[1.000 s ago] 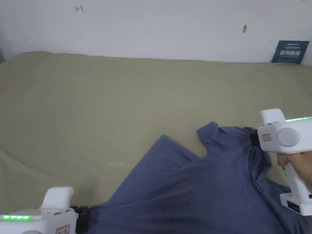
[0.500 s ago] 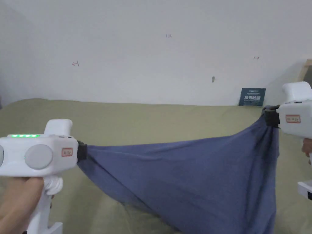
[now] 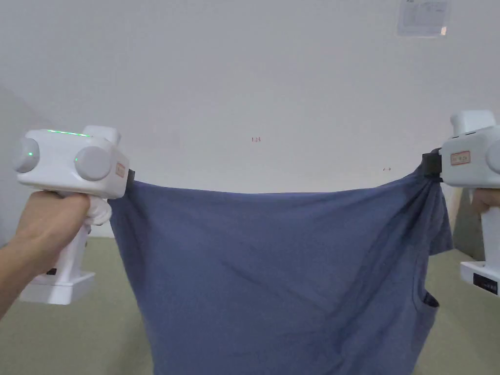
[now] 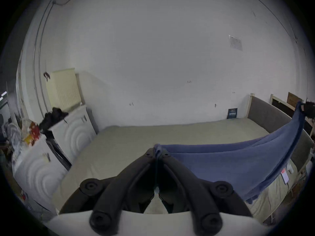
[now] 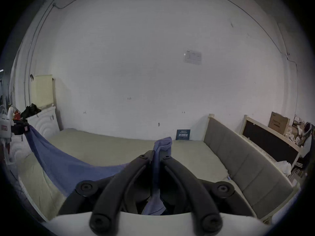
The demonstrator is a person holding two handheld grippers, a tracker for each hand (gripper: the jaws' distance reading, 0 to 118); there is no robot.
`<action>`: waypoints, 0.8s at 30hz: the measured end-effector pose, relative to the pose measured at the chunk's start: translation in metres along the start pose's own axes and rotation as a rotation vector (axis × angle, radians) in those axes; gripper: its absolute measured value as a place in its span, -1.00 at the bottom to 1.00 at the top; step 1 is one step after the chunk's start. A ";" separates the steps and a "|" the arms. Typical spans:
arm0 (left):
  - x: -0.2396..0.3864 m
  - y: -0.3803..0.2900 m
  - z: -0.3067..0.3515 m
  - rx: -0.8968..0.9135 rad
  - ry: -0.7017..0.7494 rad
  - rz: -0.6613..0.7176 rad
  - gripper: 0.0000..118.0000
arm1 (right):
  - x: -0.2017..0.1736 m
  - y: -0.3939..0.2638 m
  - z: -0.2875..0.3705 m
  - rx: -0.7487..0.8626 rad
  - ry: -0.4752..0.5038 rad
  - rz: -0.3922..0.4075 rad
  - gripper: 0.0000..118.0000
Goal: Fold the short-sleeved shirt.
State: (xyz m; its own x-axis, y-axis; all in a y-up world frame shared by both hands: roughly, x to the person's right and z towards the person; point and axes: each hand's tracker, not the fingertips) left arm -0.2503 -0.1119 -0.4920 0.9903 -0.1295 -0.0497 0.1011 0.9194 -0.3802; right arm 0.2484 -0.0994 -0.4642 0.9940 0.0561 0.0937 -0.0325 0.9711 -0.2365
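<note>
A blue short-sleeved shirt (image 3: 273,273) hangs spread out in the air above the bed, stretched between the two grippers. My left gripper (image 3: 131,179) is shut on its upper left corner. My right gripper (image 3: 429,165) is shut on its upper right corner, and a sleeve (image 3: 439,234) droops just below it. In the left gripper view the black jaws pinch a bunched edge of the shirt (image 4: 221,164) at the left gripper (image 4: 157,152). In the right gripper view a fold of the shirt (image 5: 162,144) pokes up through the right gripper (image 5: 156,156).
The olive-green bed (image 4: 153,137) lies under the shirt against a white wall. A grey padded headboard (image 5: 238,161) stands at the right. White cabinets (image 4: 73,132) with dark clothes on top stand at the left. A small blue sign (image 5: 182,134) leans on the wall.
Both grippers have risen with the shirt, lifting it from lying on the bed to hanging spread wide in the air. The head camera has tilted up toward the wall.
</note>
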 end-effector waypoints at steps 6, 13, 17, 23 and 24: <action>-0.007 0.049 -0.039 0.032 0.072 -0.004 -0.96 | -0.005 0.046 -0.056 0.014 -0.043 0.004 -0.86; -0.006 0.104 -0.087 0.066 0.121 0.005 -0.96 | -0.020 0.102 -0.119 0.045 -0.070 0.047 -0.86; -0.004 0.124 -0.117 0.072 0.173 0.003 -0.96 | -0.029 0.121 -0.151 0.081 -0.093 0.048 -0.86; 0.003 0.115 -0.168 0.087 0.194 -0.003 -0.96 | -0.040 0.111 -0.194 0.087 -0.101 0.019 -0.86; 0.004 0.108 -0.177 0.083 0.201 0.003 -0.96 | -0.040 0.103 -0.201 0.089 -0.096 0.007 -0.86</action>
State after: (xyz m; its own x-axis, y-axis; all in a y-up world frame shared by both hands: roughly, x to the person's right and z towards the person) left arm -0.2518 -0.0789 -0.6969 0.9527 -0.1906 -0.2369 0.1139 0.9461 -0.3030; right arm 0.2259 -0.0486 -0.6862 0.9794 0.0811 0.1850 -0.0532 0.9871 -0.1509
